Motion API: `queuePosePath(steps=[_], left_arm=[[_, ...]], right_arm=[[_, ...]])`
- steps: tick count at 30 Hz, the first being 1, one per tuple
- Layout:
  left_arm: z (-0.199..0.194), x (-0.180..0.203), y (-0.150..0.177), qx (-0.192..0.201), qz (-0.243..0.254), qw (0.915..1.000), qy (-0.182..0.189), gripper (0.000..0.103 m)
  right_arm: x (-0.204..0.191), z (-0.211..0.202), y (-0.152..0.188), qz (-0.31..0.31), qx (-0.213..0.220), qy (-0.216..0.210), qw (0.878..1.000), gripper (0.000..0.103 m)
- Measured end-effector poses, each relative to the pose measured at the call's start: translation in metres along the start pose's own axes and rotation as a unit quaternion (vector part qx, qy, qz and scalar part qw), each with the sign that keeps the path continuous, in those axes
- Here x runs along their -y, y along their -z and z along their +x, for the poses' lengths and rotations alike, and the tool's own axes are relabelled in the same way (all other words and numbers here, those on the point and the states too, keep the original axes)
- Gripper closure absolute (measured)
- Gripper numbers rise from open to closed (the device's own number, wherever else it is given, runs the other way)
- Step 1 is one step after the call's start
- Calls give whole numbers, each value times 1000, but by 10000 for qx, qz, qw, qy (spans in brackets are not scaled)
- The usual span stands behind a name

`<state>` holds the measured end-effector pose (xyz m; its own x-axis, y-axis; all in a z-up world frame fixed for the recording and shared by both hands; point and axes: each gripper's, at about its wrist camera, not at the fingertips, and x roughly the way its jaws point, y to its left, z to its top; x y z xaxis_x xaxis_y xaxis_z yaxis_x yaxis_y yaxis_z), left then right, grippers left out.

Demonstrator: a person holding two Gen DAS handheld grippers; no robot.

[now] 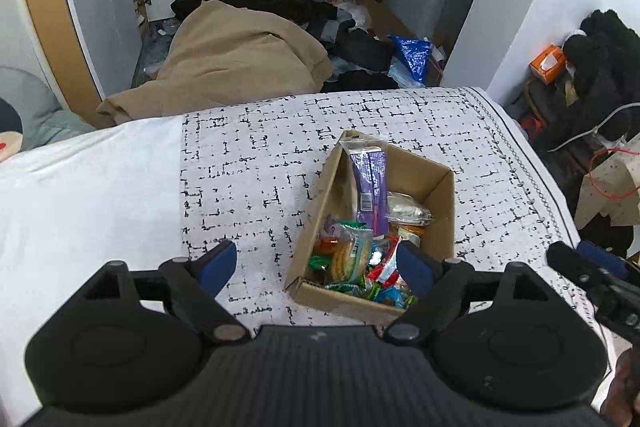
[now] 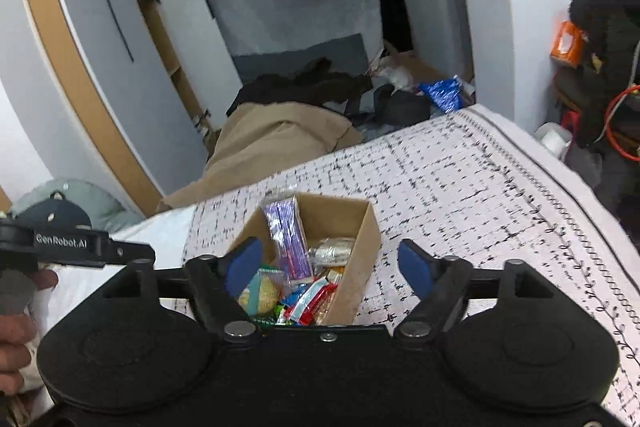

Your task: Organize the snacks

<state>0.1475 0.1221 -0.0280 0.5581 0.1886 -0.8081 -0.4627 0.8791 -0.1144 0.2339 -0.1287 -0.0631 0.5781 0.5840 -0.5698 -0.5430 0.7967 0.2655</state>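
A: What is the left wrist view showing that the right is not?

B: It is showing the right tongs entering at the edge; their opening cannot be told there. The right wrist view is showing a hand gripping the other tool's handle.

A: Status of the tongs?

B: The left tongs are standing wide, holding nothing, one pad overlapping the cardboard box. The right tongs are likewise spread wide and empty.

A: Location of the snacks?

B: They are lying inside the box on the bed, a purple packet leaning upright.
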Motion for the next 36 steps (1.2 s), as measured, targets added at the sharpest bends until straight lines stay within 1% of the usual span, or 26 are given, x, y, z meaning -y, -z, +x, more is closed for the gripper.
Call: queuePosePath(steps=[3, 4, 5, 6, 11, 13, 15, 16, 23, 26, 36], left_arm=[[-12, -1, 2, 99, 23, 9999, 30, 17], [-16, -1, 3, 128, 42, 9999, 22, 16], [-20, -2, 5, 157, 61, 9999, 23, 15], [-25, -2, 6, 190, 72, 9998, 34, 12], [-45, -7, 15, 388, 117, 9992, 20, 9], [-52, -8, 19, 454, 126, 9989, 68, 7], [-59, -9, 24, 523, 151, 9985, 98, 1], [-64, -9, 28, 560, 166, 9982, 133, 0], [-84, -9, 45, 565, 369, 9972, 330, 0], [-91, -11, 55, 603, 493, 9964, 340, 0], [-117, -26, 74, 807, 579, 9941, 432, 0]], right_arm=[[-3, -14, -1, 125, 133, 45, 9998, 16], [-4, -19, 0, 186, 184, 56, 9996, 10], [-5, -23, 0, 239, 243, 76, 9994, 8], [-6, -28, 1, 289, 316, 95, 9990, 7], [-12, -49, 7, 448, 466, 200, 9977, 0], [-14, -58, 10, 492, 510, 204, 9973, 0], [-16, -65, 13, 504, 525, 225, 9971, 0], [-17, -69, 15, 498, 526, 248, 9971, 0], [-31, -91, 32, 469, 452, 332, 9973, 0], [-34, -99, 39, 453, 426, 377, 9973, 0], [-42, -130, 61, 448, 417, 516, 9968, 0]])
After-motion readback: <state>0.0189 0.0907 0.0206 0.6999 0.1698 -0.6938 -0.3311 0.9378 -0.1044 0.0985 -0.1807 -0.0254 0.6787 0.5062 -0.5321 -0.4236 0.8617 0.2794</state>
